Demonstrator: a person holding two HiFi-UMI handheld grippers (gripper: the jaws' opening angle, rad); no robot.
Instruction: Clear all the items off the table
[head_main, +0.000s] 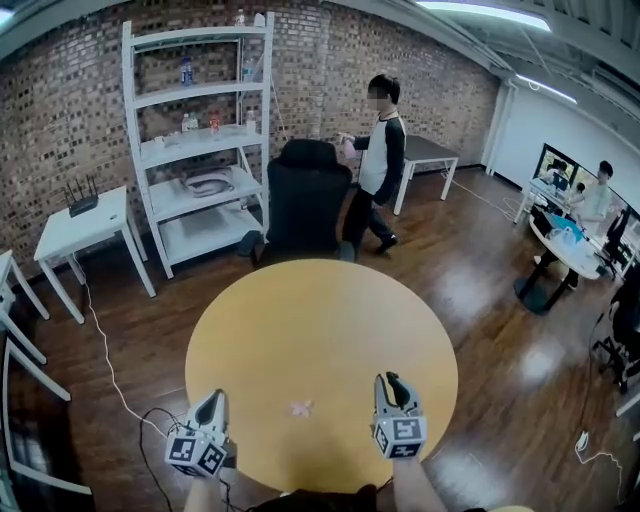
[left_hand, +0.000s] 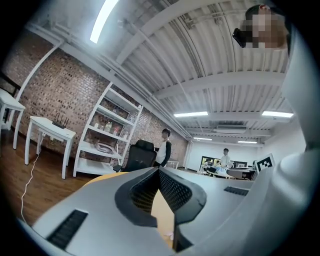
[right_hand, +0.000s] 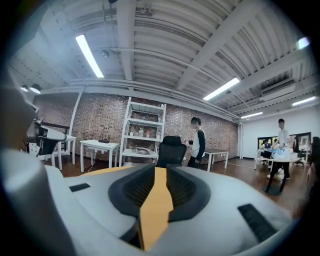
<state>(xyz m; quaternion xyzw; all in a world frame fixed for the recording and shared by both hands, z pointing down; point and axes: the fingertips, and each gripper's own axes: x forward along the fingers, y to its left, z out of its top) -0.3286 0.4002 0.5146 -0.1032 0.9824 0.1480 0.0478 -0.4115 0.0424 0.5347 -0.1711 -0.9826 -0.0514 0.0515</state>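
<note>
Pink scrap (head_main: 301, 408) between left hand-held gripper (head_main: 213, 400), pressed together, and right hand-held gripper (head_main: 393, 383), narrowly spread.

Mustard-yellow bench (head_main: 330, 320) carries a pale pink scrap (head_main: 301, 408). Left tongs (head_main: 213, 398) and right tongs (head_main: 393, 380) are grey, with black pads (right_hand: 131, 192) and black-and-white marker cubes. Floor (head_main: 480, 290) is dark brown — brick wall (head_main: 60, 120) reddish, shelf (head_main: 200, 150) white.

Both grippers were held low in front of the person, side by side and well apart, each pointing forward and roughly level. The left gripper (head_main: 210, 404) had its jaws closed together at the tips, with nothing between them. The right gripper (head_main: 393, 384) had its jaws a narrow slit apart, also empty. The left forearm (head_main: 203, 495) and right forearm (head_main: 410, 488) showed just behind them.
</note>
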